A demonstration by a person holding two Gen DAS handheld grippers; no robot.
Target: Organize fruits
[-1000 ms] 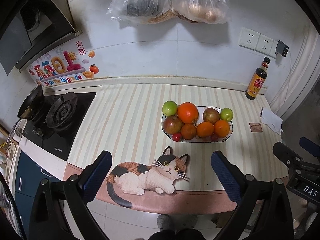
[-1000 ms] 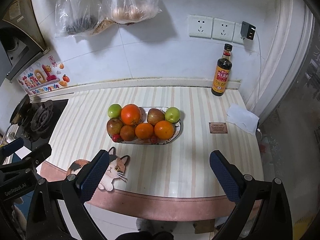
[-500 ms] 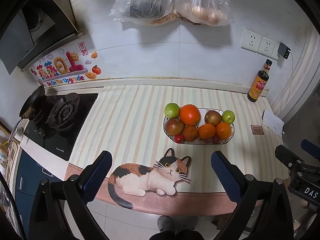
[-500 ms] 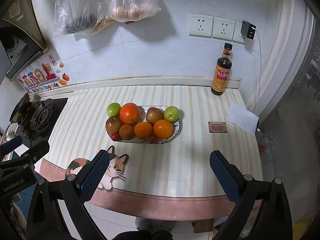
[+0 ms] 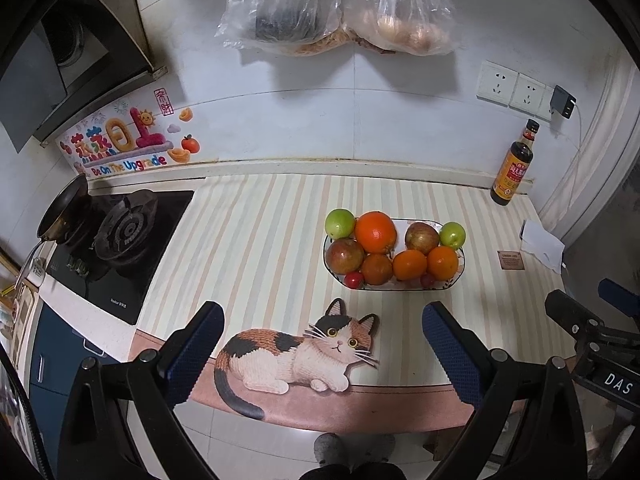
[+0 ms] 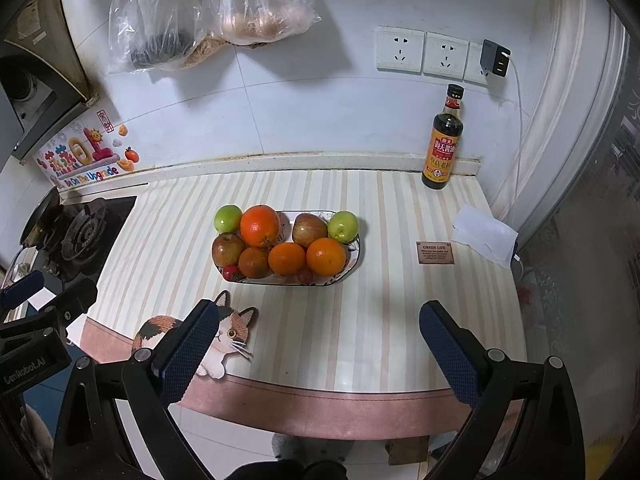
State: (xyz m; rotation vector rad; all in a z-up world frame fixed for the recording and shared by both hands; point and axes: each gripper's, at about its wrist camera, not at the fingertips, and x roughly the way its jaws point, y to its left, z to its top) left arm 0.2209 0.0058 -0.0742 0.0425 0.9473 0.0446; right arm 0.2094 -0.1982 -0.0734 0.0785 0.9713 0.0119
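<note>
- left gripper (image 5: 322, 354) hangs over the counter's near edge with its blue-padded fingers spread wide, grasping nothing; right gripper (image 6: 312, 350) is likewise spread and empty, just beside it.
- cat picture (image 5: 298, 350) lies printed on the striped counter mat (image 5: 256, 240), directly under the left gripper.
- fruit plate (image 6: 354, 258) sits mid-counter beyond the cat, well apart from both grippers.
- on it: two small red fruits (image 6: 230, 273) at the near rim, then three oranges (image 6: 326, 256) and a red apple (image 6: 228, 248), then a large orange (image 6: 260, 226), another apple (image 6: 309, 230) and two green apples (image 6: 228, 218) at the far corners, all touching.
- small brown card (image 6: 436, 253) and white tissue (image 6: 484, 236) lie right of the plate.
- gas stove (image 5: 120, 236) is at left; sauce bottle (image 6: 444, 140) stands against the wall; plastic bags (image 6: 212, 16) hang above.
</note>
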